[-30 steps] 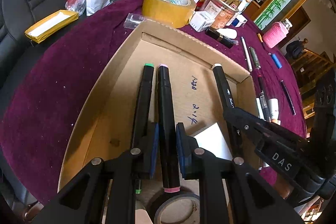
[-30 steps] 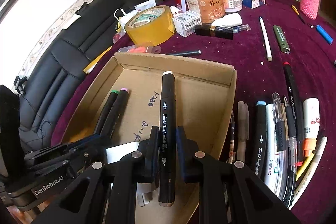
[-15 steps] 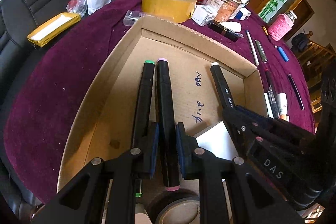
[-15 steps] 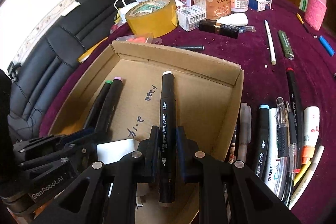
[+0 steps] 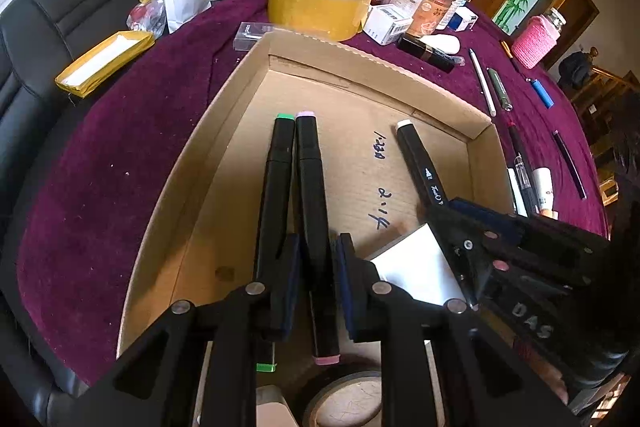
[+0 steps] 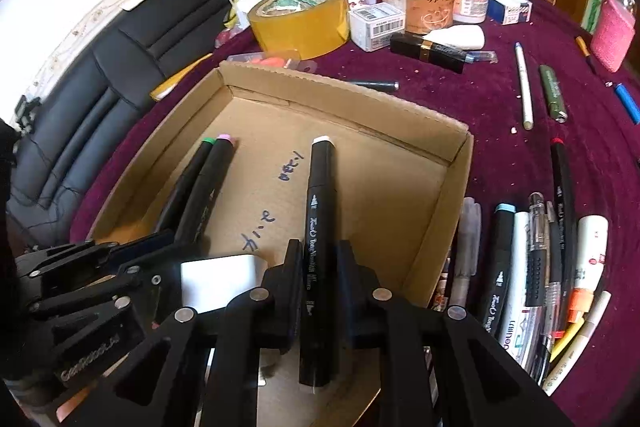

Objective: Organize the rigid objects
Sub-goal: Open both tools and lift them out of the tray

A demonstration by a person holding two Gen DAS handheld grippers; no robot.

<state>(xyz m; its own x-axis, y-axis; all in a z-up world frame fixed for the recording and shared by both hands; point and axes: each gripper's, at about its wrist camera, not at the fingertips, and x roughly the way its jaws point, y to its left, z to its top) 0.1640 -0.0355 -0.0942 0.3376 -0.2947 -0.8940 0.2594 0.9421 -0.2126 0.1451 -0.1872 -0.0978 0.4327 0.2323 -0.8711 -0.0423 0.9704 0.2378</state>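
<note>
Left gripper has its jaws nearly together on the pink-capped marker, pads against the barrel on both sides, so that one's pinched. Right gripper has the white-capped marker between its jaws, but they're opening right now and there's a sliver of gap on the right pad side, so it looks let go rather than gripped.

Everything else relative to the cardboard box: all three markers lie on its floor. The pink one sits toward the left side of it, touching the green-capped marker, which runs parallel just to its left. The white-capped one is well apart from those two, over toward the right wall, with blue handwriting on the box floor between them. A white card lies at the near end of the box between the two grippers.

Just behind the box's far wall there's a roll of yellow packing tape and a small white barcode box. Right of the box, on the purple tablecloth, a bunch of loose pens and markers lie side by side.
</note>
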